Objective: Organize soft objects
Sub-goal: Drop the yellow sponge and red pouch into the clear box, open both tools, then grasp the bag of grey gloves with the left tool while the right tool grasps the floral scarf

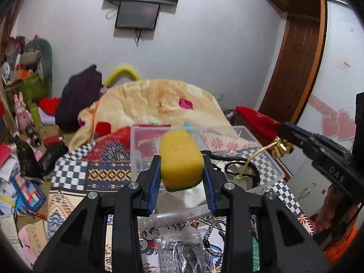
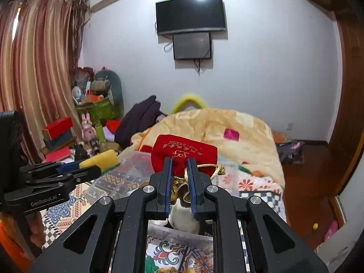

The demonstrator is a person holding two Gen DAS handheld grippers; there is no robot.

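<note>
My left gripper [image 1: 181, 162] is shut on a yellow sponge [image 1: 180, 158] with a green underside and holds it above a clear plastic box [image 1: 136, 150]. The sponge also shows in the right wrist view [image 2: 100, 158]. My right gripper [image 2: 179, 161] is shut on a red velvet pouch [image 2: 184, 151] with gold print and a gold drawstring [image 2: 218, 169], held over the same box [image 2: 127, 159]. The pouch shows in the left wrist view [image 1: 257, 118]. A white soft item [image 1: 193, 193] and a black cord [image 1: 241, 166] lie inside the box.
The box sits on a patterned bedspread [image 1: 102, 170]. A cream quilt [image 1: 159, 100] is heaped behind it. A bagged grey item [image 1: 179, 254] lies near me. Toys, boxes and clutter [image 1: 22, 125] stand at left. A wooden door [image 1: 295, 68] is at right.
</note>
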